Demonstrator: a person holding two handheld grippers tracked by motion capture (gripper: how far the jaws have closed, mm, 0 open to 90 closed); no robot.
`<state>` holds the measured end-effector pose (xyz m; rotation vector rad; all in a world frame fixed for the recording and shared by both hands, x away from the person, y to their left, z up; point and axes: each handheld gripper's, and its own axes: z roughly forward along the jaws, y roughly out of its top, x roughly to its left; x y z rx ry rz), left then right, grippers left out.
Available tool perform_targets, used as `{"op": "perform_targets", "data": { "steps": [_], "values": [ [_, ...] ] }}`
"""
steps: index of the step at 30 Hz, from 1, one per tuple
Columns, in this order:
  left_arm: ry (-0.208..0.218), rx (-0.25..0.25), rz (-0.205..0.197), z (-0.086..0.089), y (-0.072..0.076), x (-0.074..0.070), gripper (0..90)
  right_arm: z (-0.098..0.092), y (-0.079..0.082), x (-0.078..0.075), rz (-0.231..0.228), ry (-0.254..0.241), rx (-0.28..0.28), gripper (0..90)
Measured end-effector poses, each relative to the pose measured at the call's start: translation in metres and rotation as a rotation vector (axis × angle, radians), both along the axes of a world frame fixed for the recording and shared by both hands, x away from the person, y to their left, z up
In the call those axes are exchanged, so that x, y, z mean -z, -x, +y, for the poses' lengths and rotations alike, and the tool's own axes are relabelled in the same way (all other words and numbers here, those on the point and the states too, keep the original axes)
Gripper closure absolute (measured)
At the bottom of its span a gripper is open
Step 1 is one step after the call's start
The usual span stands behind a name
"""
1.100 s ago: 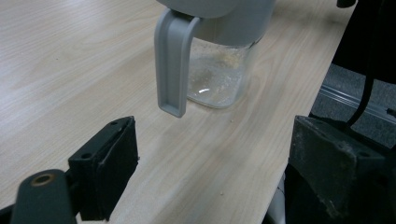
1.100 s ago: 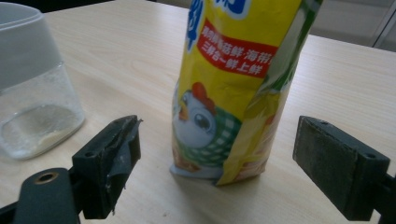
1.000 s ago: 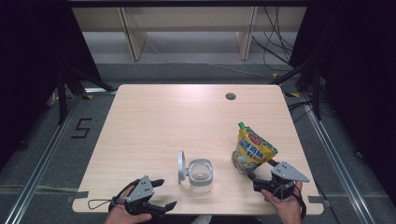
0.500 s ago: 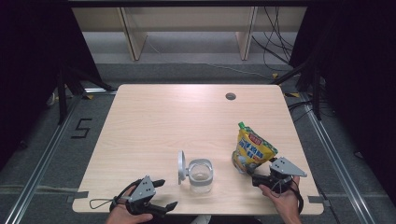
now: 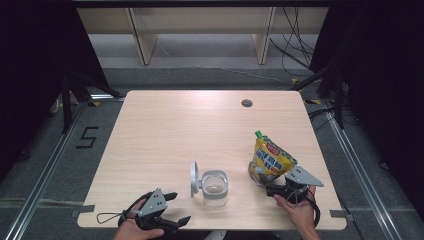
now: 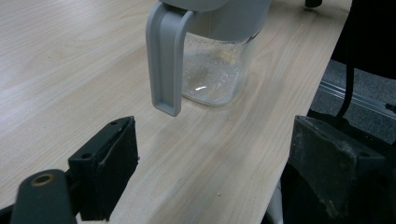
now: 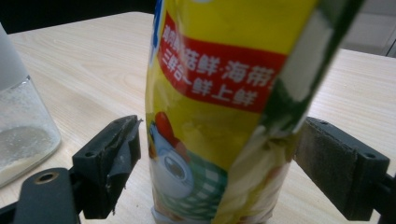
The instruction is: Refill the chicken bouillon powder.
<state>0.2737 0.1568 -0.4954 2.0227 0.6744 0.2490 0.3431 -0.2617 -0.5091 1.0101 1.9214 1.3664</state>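
Straddling pouch (image 7: pixel 219 116), right claw (image 7: pixel 215 163) agape

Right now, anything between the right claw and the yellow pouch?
Nothing visible. The yellow pouch stands upright on the table, already between the open jaws of the right claw, with a gap on each side. The clear jar sits off to one side, outside the jaws.

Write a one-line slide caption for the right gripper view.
Open right gripper with its jaws straddling an upright yellow seasoning pouch on the wooden table.
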Motion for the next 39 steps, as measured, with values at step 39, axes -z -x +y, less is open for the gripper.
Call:
{"op": "perform_targets", "data": {
  "steps": [39],
  "values": [
    [-0.025,0.021,0.005,-0.003,0.001,0.002,15.1,0.009,-0.021,0.004,-0.085,-0.097,-0.014,20.9]
  ]
}}
